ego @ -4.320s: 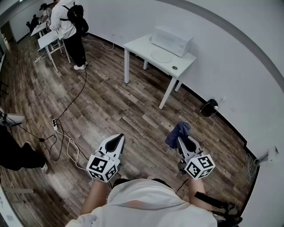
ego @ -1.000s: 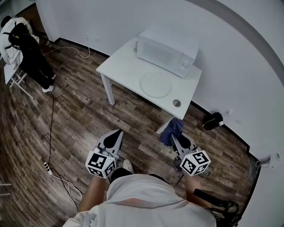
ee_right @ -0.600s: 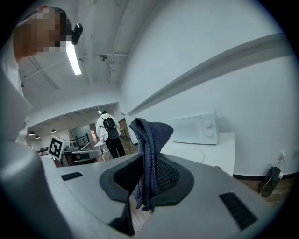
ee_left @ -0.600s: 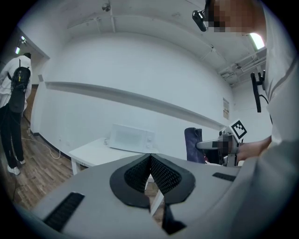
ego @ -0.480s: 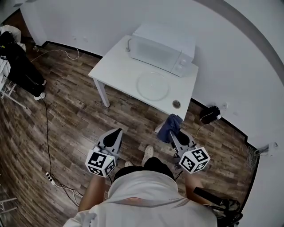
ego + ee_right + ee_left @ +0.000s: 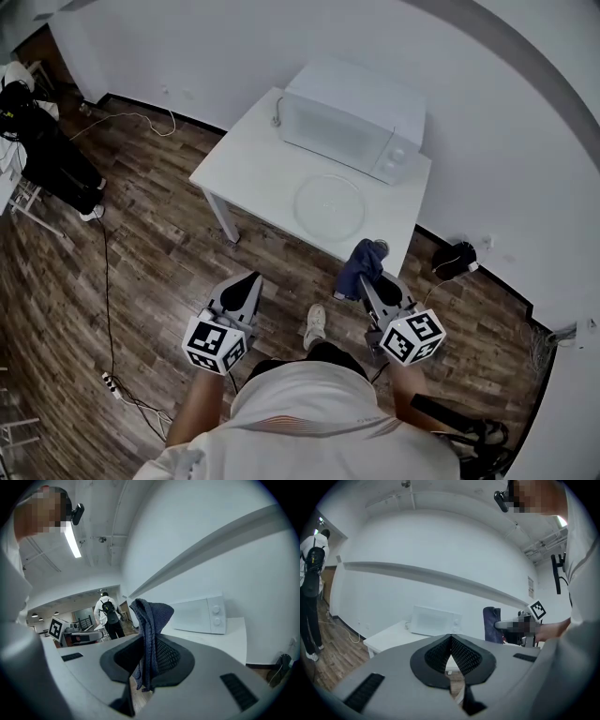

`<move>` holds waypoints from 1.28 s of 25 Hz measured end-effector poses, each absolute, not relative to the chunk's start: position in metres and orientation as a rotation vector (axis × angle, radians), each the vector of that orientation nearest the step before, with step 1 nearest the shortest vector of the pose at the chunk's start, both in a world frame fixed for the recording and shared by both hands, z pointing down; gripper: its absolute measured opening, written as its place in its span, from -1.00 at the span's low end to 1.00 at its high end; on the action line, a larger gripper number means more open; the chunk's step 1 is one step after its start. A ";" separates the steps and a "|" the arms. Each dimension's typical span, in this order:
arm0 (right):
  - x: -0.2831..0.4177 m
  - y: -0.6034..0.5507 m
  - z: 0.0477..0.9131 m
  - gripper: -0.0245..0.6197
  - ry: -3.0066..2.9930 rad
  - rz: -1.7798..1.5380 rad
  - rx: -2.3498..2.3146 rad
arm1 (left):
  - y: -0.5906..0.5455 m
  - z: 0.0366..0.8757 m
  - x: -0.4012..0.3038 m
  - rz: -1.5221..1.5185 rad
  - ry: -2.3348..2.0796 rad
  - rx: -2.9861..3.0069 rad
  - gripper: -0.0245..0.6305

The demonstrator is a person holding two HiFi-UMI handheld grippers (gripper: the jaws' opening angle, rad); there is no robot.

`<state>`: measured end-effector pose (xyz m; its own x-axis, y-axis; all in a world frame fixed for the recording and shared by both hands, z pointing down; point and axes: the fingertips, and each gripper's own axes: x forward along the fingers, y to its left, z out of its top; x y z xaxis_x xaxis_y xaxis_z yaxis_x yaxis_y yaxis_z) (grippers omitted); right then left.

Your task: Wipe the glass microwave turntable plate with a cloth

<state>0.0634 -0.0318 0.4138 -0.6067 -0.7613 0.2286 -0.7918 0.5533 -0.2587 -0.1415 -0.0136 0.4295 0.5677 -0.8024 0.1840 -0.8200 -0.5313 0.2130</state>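
The clear glass turntable plate (image 6: pixel 331 203) lies flat on the white table (image 6: pixel 253 173), in front of the white microwave (image 6: pixel 352 120). My right gripper (image 6: pixel 367 278) is shut on a dark blue cloth (image 6: pixel 362 266), held over the floor just short of the table's near edge. In the right gripper view the cloth (image 6: pixel 149 634) hangs between the jaws of the right gripper (image 6: pixel 148 660), with the microwave (image 6: pixel 199 615) beyond. My left gripper (image 6: pixel 241 289) is shut and holds nothing, over the floor left of the table. In the left gripper view its jaws (image 6: pixel 450 654) meet, and the table (image 6: pixel 391 638) and microwave (image 6: pixel 433 620) lie ahead.
A person with a black backpack (image 6: pixel 42 141) stands at the far left by another table. Cables (image 6: pixel 108 281) and a power strip (image 6: pixel 109 382) lie on the wooden floor. A dark object (image 6: pixel 450 257) sits by the wall right of the table.
The table, microwave and plate have drawn nearer and lower in the head view as I walked toward them. Both grippers keep their pose, the right still shut on the cloth.
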 end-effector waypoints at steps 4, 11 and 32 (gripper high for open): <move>0.082 -0.075 0.419 -0.73 -2.694 0.539 1.346 | -0.056 0.431 -0.123 0.099 -1.344 2.520 -0.89; 0.120 -0.156 0.424 -0.73 -2.698 0.578 1.316 | -0.136 0.430 -0.087 0.109 -1.368 2.493 -0.89; 0.102 -0.269 0.470 -0.73 -2.653 0.815 1.234 | -0.239 0.458 -0.075 0.139 -1.343 2.450 -0.89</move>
